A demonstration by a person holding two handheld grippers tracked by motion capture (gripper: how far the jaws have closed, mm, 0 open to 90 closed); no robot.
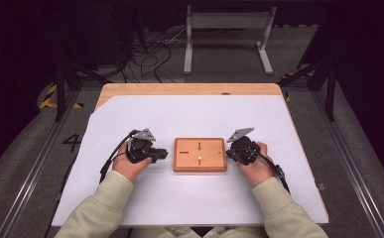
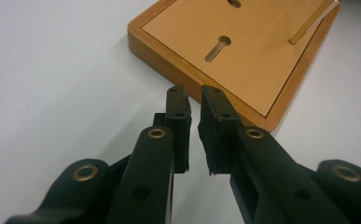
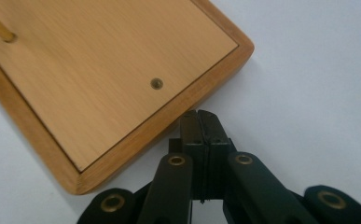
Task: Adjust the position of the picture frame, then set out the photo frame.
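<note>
High view: rectangular wooden board (image 1: 200, 154) with slots on white tabletop (image 1: 194, 114), between left gripper (image 1: 155, 154), jaws slightly apart, and right gripper (image 1: 229, 151), jaws together. Right gripper view: small brass screw (image 3: 156, 83).

I see a wooden board (image 1: 200, 154) with smooth, slightly satin finish and visible grain. My left gripper (image 2: 193, 100) and right gripper (image 3: 200, 114) are matt black plastic with brass-looking rivets. The table cover (image 1: 194, 114) looks matt white.

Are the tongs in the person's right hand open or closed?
Closed: the right tongs have both jaws pressed together, empty, beside the wooden board.
</note>
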